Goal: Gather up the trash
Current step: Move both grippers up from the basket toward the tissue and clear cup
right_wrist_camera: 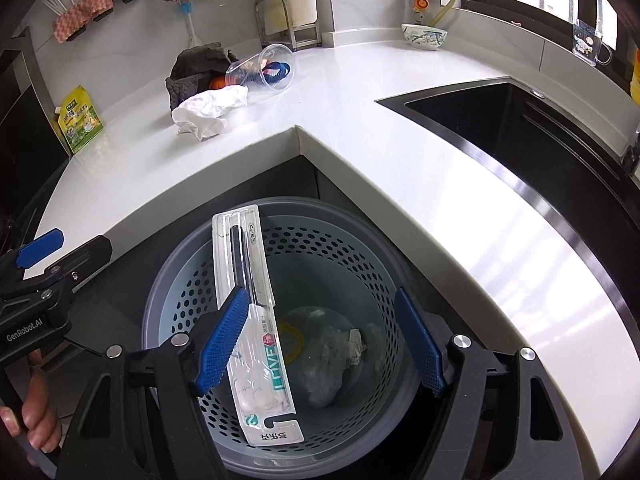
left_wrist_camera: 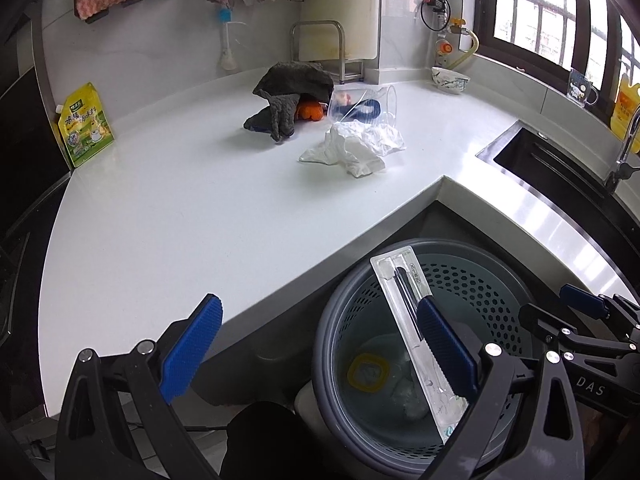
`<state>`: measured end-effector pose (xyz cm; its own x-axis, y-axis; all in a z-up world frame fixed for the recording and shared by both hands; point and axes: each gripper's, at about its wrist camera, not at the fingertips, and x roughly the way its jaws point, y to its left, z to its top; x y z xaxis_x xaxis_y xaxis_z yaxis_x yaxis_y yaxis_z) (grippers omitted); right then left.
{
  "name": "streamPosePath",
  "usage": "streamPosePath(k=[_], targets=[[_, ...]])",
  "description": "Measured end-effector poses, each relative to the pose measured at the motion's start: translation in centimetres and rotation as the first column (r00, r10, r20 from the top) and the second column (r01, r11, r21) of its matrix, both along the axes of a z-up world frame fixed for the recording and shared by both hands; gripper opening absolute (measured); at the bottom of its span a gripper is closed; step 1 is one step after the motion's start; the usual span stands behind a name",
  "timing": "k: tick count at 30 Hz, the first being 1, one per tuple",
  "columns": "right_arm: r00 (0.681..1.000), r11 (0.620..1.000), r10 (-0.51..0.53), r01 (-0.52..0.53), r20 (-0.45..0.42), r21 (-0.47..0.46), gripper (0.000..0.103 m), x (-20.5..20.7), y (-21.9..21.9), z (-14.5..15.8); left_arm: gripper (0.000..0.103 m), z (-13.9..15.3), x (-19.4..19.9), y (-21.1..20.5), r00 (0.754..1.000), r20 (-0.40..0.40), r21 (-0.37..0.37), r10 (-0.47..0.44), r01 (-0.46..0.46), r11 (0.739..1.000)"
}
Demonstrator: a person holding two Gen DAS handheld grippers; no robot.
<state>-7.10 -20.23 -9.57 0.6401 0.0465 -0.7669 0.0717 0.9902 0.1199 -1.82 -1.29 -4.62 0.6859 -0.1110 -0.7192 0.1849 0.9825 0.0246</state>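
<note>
A grey perforated bin stands on the floor in the counter's inner corner. A long clear toothbrush package leans inside it against the rim. A yellow ring and crumpled plastic lie at the bottom. My right gripper hovers open over the bin, its left finger in front of the package without pinching it. My left gripper is open too, above the bin's left side and the counter edge. On the counter lie a crumpled white tissue and a tipped clear cup.
A dark cloth with something orange under it lies behind the tissue. A yellow pouch leans at the left wall, a bowl stands at the back. The black sink is sunk into the right counter. A hand grips the left tool.
</note>
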Motion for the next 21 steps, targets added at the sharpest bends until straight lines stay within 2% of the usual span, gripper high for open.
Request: streamPosePath(k=[12, 21], targets=[[0.999, 1.0, 0.015, -0.016, 0.03, 0.01, 0.072, 2.5, 0.3, 1.0, 0.096, 2.0, 3.5, 2.0, 0.997, 0.047, -0.023, 0.054, -0.053, 0.998], [0.997, 0.999, 0.035, -0.035, 0.064, -0.007, 0.072, 6.6, 0.9, 2.8, 0.096, 2.6, 7.7, 3.3, 0.994, 0.054, -0.041, 0.096, -0.093, 0.995]])
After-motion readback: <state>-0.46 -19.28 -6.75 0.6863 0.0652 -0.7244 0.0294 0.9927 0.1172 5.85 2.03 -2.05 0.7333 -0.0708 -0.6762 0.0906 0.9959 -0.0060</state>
